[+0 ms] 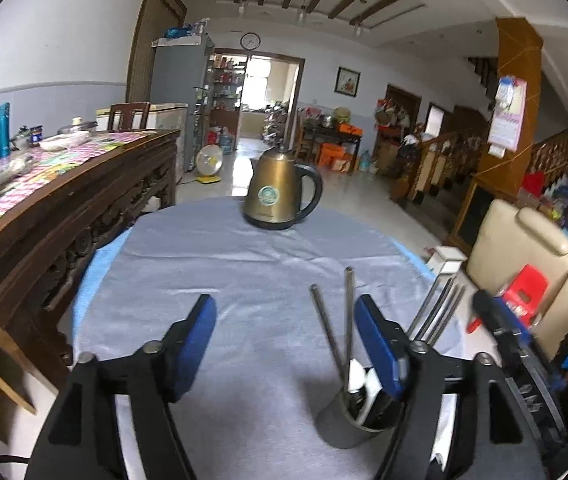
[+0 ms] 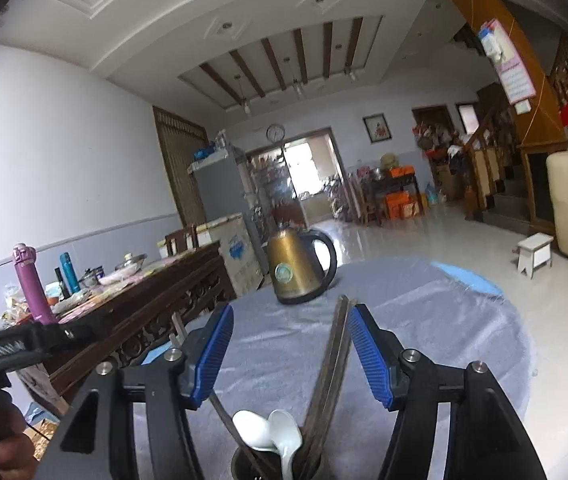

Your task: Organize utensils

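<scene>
Two tongs stand open and grip nothing above a dark holder cup [image 2: 275,464] on the grey-clothed table [image 1: 243,264]. Between the pads of the right tongs [image 2: 290,354] rise chopsticks [image 2: 334,356] and two white spoons [image 2: 269,432], all standing in the cup. The left tongs [image 1: 284,344] hang just left of it, with a gold kettle [image 1: 279,190] at the table's far edge.

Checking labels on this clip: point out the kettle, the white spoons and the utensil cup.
kettle [image 1: 271,196], left wrist view, on its gold body.
white spoons [image 2: 261,432], right wrist view, on a bowl.
utensil cup [image 1: 342,426], left wrist view, on its grey wall.
</scene>
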Demonstrator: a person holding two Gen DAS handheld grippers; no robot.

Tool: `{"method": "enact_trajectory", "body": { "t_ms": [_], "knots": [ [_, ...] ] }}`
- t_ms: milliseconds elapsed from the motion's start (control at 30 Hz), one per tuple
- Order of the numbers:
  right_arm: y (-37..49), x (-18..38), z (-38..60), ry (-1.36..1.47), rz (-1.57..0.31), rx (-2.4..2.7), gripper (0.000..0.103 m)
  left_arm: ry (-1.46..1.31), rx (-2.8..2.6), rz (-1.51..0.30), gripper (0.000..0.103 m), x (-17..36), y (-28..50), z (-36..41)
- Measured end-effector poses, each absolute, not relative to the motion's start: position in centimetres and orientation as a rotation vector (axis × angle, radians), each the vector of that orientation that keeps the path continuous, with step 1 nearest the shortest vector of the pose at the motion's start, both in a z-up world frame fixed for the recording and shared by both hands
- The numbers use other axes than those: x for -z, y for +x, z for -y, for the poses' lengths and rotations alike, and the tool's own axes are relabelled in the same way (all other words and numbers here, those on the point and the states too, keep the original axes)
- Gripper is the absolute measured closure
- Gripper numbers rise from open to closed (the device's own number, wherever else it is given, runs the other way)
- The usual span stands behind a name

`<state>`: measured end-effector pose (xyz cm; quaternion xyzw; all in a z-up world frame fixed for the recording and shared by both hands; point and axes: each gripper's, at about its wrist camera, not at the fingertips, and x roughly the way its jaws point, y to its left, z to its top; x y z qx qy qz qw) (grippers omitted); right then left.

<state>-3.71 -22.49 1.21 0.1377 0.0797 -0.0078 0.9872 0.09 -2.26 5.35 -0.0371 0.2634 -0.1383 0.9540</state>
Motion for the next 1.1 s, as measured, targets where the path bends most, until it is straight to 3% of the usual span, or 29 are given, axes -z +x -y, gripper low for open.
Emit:
{"method": "enact_trajectory", "body": {
  "t_ms": [367,533,1100],
  "knots": [
    [-6.0,-2.5,22.2,0.194,-0.224,0.065,0.038,0.027,0.131,-0.541,0.016,-5.3,-0.2,1.3],
    [-6.1,-2.6,21.3,0.163,-0.282,0.059,0.031,0.051,0.078,-0.534,0.011,-5.5,-0.9,0.8],
    [-8.5,-3.1,21.5,0.133,-0.467,0.050,0.022,0.148,-0.072,-0.522,0.009,-7.2,-5.2,0.5]
  ]
}}
